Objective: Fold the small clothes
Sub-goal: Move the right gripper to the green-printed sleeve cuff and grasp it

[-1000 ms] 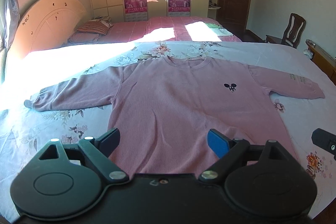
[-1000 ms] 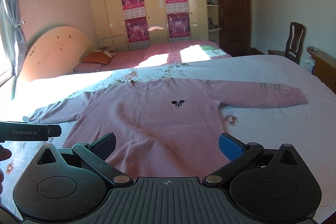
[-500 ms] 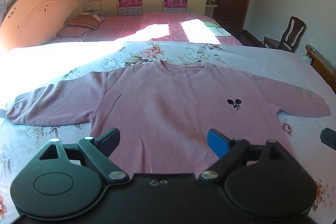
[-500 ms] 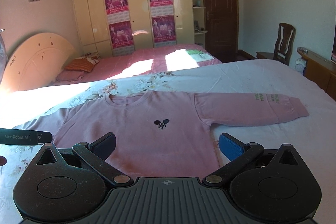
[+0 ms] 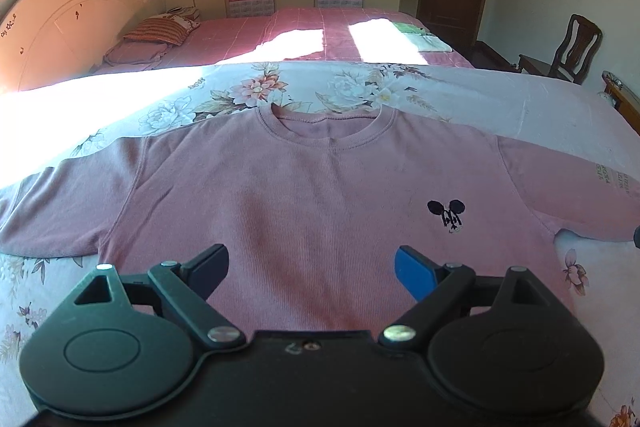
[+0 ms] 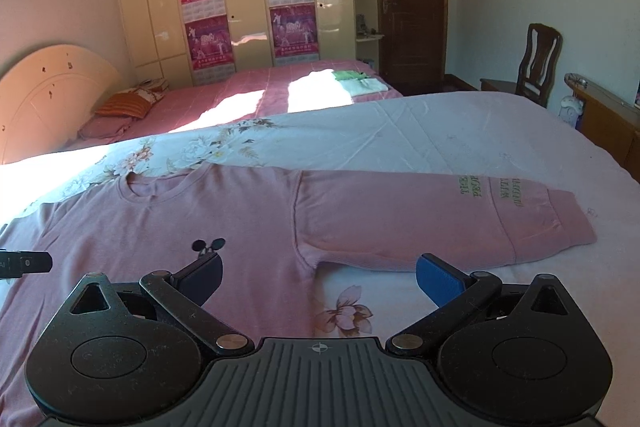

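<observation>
**Pink long-sleeved sweatshirt spread face-up on a floral bedsheet, unfolded, both grippers poised above it.**

The knit looks light, soft and limp, likely to drape and crease when lifted; a cuff or hem edge seems the surest hold. Left gripper, jaws apart and empty, hovers over the lower chest, pointing toward the neckline at 12 o'clock, the embroidered mouse logo at 1 o'clock. Right gripper, jaws likewise apart and empty, hovers by the armpit seam, the printed right sleeve lying flat toward 2 o'clock.
</observation>
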